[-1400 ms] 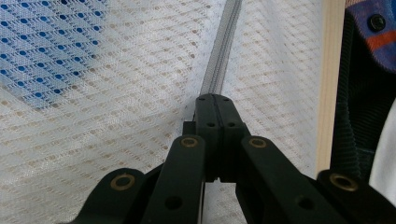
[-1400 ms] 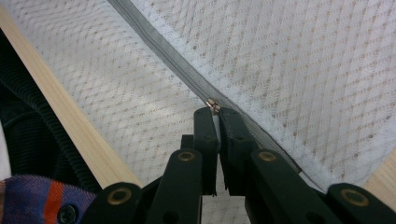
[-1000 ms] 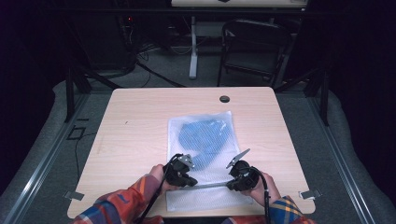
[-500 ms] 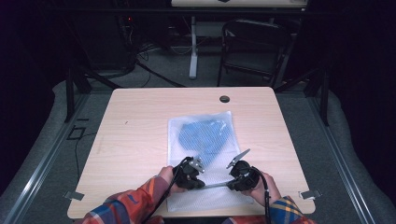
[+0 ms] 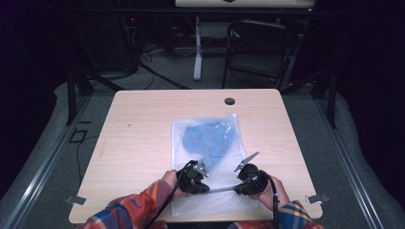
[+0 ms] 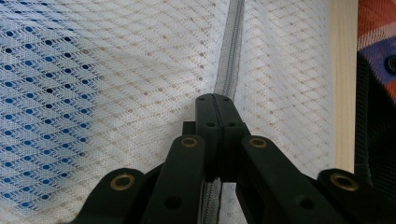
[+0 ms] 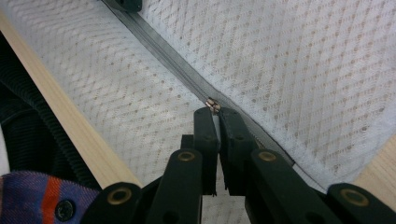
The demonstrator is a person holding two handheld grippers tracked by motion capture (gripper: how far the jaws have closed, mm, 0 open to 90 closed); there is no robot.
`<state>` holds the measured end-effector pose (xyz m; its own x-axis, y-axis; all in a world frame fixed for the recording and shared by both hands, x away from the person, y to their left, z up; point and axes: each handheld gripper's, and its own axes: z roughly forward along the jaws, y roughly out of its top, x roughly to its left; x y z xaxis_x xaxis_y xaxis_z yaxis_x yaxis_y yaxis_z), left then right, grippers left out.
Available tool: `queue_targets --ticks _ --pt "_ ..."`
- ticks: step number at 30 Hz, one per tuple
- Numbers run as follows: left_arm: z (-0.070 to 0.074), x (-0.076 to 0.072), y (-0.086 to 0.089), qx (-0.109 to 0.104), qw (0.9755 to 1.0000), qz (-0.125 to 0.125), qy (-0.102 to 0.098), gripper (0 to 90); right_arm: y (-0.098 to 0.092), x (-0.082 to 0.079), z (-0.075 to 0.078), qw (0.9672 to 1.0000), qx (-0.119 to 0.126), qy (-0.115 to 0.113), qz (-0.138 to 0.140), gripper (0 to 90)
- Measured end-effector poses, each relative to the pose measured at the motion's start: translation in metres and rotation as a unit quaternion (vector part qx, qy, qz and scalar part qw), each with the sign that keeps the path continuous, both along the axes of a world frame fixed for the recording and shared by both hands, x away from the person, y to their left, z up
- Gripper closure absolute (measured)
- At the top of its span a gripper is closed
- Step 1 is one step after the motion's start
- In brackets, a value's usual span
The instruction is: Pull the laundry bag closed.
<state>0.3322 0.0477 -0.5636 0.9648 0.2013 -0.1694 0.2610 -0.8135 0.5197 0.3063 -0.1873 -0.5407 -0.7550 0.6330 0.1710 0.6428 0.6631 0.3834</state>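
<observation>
Mesh laundry bag (image 5: 210, 143) flat on counter (image 5: 138, 129), blue garment (image 5: 207, 140) inside. Left gripper (image 6: 215, 100) clenched on grey zipper tape (image 6: 231, 51); right gripper (image 7: 214, 111) pinching brass zipper pull (image 7: 213, 103). Likely zipper step: anchor tape, draw pull straight along track, avoid snagging mesh.

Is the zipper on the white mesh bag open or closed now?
Closed, where it shows: the grey zipper runs as one joined line across the mesh bag, no gap. The right hand-held gripper pinches its small pull.
</observation>
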Motion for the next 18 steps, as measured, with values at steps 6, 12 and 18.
queue_targets --ticks 6,12,18 --pt "0.0 0.0 0.0 0.0 1.0 0.0 0.0 90.0 -0.007 -0.001 0.002 1.0 0.0 -0.001 -0.005 86.6" --pt "0.0 0.0 0.0 -0.001 1.0 0.002 0.002 90.0 -0.013 -0.001 0.003 0.9999 0.0 -0.001 -0.011 86.6" --pt "0.0 0.0 0.0 -0.002 1.0 0.002 0.002 90.0 -0.017 -0.001 0.003 0.9999 -0.001 0.002 -0.016 86.6"
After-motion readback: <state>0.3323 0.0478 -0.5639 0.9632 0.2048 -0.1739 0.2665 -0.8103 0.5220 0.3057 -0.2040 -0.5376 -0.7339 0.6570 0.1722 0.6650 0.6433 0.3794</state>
